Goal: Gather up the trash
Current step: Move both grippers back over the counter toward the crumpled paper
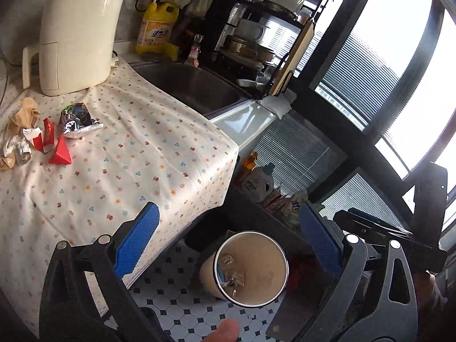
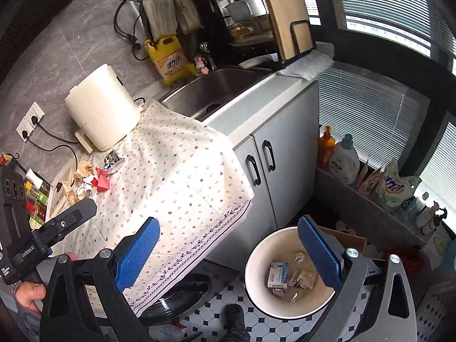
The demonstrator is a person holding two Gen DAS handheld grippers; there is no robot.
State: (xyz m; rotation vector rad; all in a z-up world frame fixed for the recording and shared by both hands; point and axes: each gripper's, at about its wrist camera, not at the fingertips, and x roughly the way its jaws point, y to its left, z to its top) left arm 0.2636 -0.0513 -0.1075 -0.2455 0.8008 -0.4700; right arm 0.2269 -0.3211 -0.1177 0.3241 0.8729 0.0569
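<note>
A pile of trash lies on the flowered tablecloth (image 1: 142, 148): crumpled brown paper (image 1: 22, 116), red cartons (image 1: 58, 149) and a foil wrapper (image 1: 77, 119). It also shows in the right wrist view (image 2: 94, 179). A cream waste bin (image 1: 250, 268) stands on the tiled floor with small scraps inside; it also shows in the right wrist view (image 2: 287, 273), holding a small box. My left gripper (image 1: 228, 245) is open and empty above the bin. My right gripper (image 2: 228, 250) is open and empty, beside the table's corner and above the bin.
A cream appliance (image 1: 77, 40) stands at the back of the table. A steel sink (image 1: 196, 85), yellow detergent bottle (image 1: 156, 25) and dish rack (image 1: 265, 34) lie beyond. Cabinet doors (image 2: 262, 165), a shelf of bottles and bags (image 2: 370, 176) and window blinds are on the right.
</note>
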